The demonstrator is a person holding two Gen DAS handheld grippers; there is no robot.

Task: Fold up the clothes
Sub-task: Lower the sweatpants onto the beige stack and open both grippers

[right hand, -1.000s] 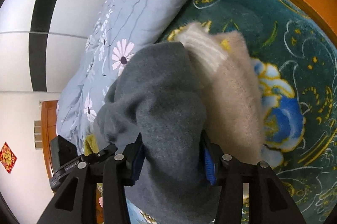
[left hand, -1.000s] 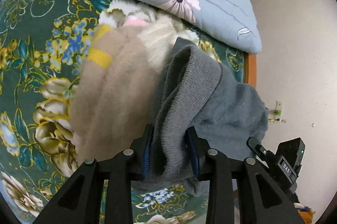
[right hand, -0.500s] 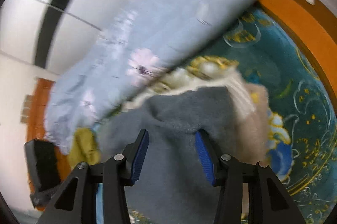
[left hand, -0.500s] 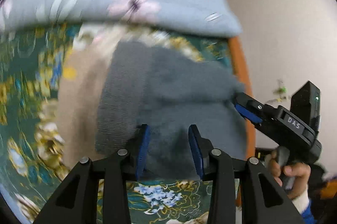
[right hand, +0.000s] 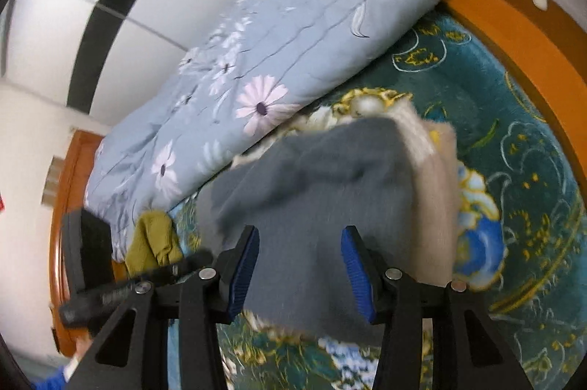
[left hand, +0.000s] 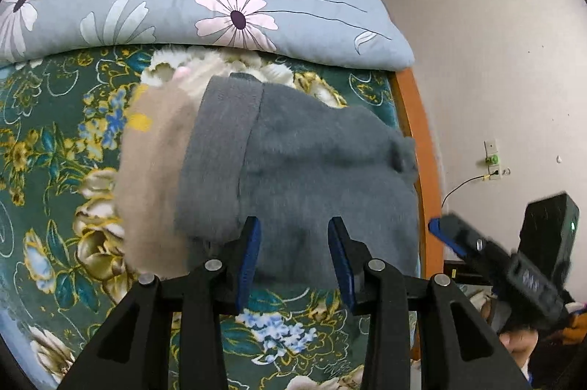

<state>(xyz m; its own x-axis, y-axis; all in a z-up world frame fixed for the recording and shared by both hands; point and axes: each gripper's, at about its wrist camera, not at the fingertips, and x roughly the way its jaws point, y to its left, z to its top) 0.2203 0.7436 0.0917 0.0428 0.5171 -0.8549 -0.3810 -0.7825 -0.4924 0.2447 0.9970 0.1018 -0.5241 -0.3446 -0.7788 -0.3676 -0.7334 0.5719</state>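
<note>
Lying beyond both claws, grey garment [left hand: 323, 170], left claw [left hand: 293, 261] and right claw [right hand: 301, 269] part-open, empty.

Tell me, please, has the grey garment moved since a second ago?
Yes. The grey garment then hung bunched in both claws; now it lies spread on the beige garment, reaching the bed's orange frame, free of the left claw and right claw.

both the left hand-held gripper [left hand: 293, 254] and right hand-held gripper [right hand: 299, 265] stand parted.
</note>
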